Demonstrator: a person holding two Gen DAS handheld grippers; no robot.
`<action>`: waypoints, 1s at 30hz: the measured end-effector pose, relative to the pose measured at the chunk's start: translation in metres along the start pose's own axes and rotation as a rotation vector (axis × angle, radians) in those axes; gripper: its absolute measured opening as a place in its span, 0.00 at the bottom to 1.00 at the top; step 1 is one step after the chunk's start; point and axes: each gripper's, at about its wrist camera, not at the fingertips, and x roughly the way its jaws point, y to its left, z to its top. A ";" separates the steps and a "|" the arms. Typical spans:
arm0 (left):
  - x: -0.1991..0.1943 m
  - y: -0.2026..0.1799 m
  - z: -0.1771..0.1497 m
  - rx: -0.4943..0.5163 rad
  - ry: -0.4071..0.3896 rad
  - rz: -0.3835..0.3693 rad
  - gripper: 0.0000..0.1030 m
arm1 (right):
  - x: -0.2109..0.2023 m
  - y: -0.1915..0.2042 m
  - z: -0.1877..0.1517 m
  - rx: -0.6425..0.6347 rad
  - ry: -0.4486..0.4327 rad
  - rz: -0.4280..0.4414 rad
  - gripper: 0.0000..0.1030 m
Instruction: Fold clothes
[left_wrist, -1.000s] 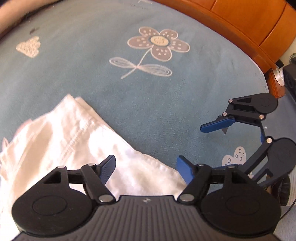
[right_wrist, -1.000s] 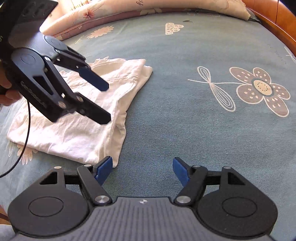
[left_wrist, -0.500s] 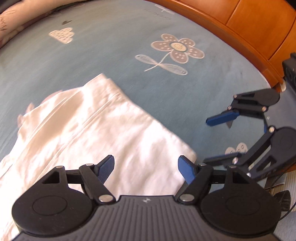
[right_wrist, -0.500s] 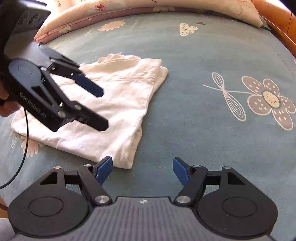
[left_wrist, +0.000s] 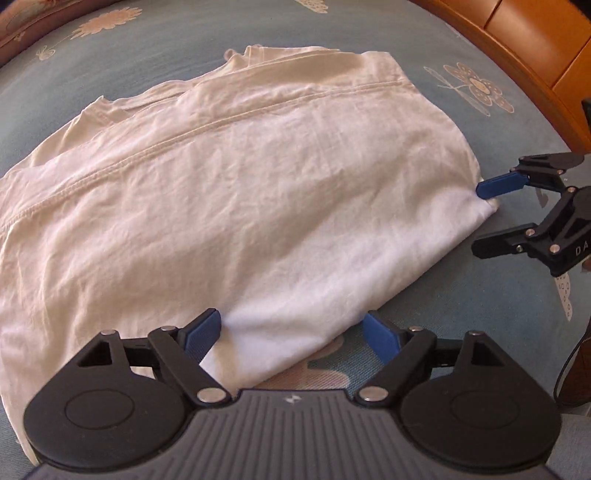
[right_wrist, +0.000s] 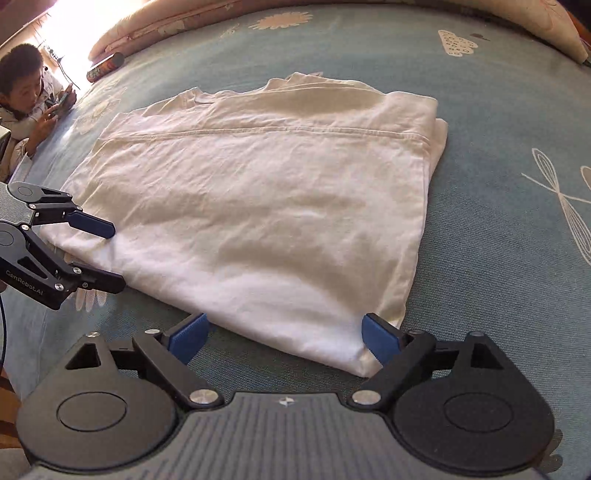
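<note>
Now that we have brought both grippers down to the white garment (left_wrist: 236, 206) on the bedspread (right_wrist: 498, 258), the left gripper (left_wrist: 291, 330) and right gripper (right_wrist: 284, 332) straddle its 2 near corners, jaws apart, ready to pinch for the next fold.

A folded garment (right_wrist: 258, 206) lies flat on the bedspread (right_wrist: 498, 110), with the left gripper (left_wrist: 291, 332) at its near left corner and the right gripper (right_wrist: 284, 332) at its near right corner. Pillows (right_wrist: 369, 7) line the far edge behind it, a wooden headboard (left_wrist: 517, 44) stands to the right, and a child (right_wrist: 26, 92) sits beyond the bed's left side.
</note>
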 end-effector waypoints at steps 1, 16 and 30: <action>0.000 0.003 -0.002 -0.011 -0.006 -0.017 0.93 | 0.003 0.002 0.000 0.005 0.007 -0.015 1.00; -0.047 0.047 -0.024 -0.179 -0.139 -0.107 0.99 | 0.006 0.058 0.009 -0.182 0.111 -0.171 1.00; -0.052 0.121 -0.081 -0.369 -0.099 -0.107 0.99 | 0.036 0.074 0.026 0.314 0.006 0.252 1.00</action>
